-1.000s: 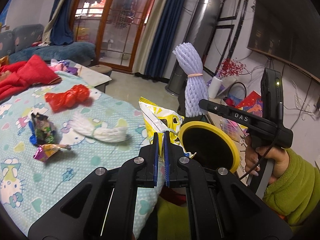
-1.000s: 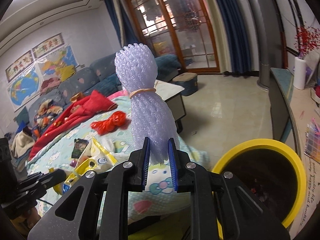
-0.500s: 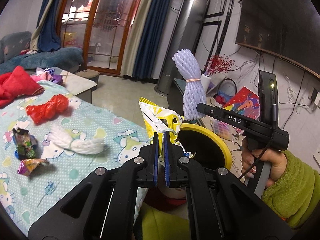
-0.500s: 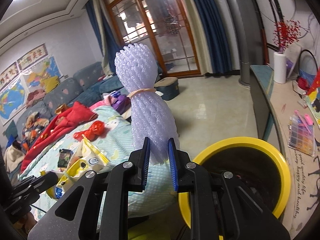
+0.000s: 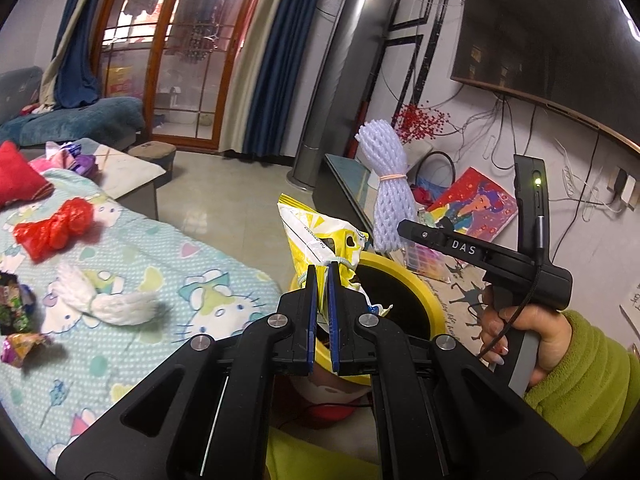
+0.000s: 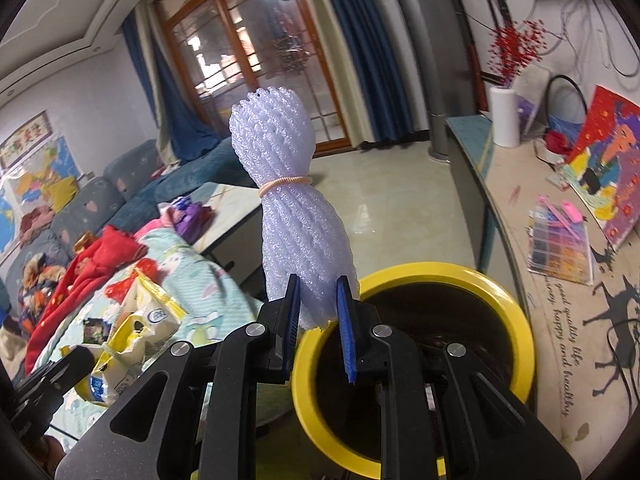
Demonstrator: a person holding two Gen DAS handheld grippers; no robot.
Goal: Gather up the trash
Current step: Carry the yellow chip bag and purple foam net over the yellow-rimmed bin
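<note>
Right tongs [image 6: 318, 312] clamped on the lower end of a lavender foam net bundle [image 6: 296, 216], which stands upright between the blue pads, a rubber band cinching its waist. Left tongs [image 5: 321, 312] nearly closed, pinching the crumpled neck of a yellow snack bag [image 5: 320, 240]; bag body rises above the pads. Both loads sit at the near edge of the yellow-rimmed bin [image 6: 416, 276], its dark mouth just beyond and below the tips. From the left wrist view the foam net hangs over the far side of the rim [image 5: 404, 280], the bag over the near side. Judgement: step in hand is the drop. To do it well, carry each load further over the dark opening, tip the tongs downward so the piece points into the bin, then open fully. Foam is light and springy, likely to cling to a pad or bounce off the rim. Release one at a time. More trash waits on the bed [image 5: 168, 280]: red plastic bag [image 5: 54, 226], white foam net [image 5: 104, 302], wrappers [image 5: 18, 350].
</note>
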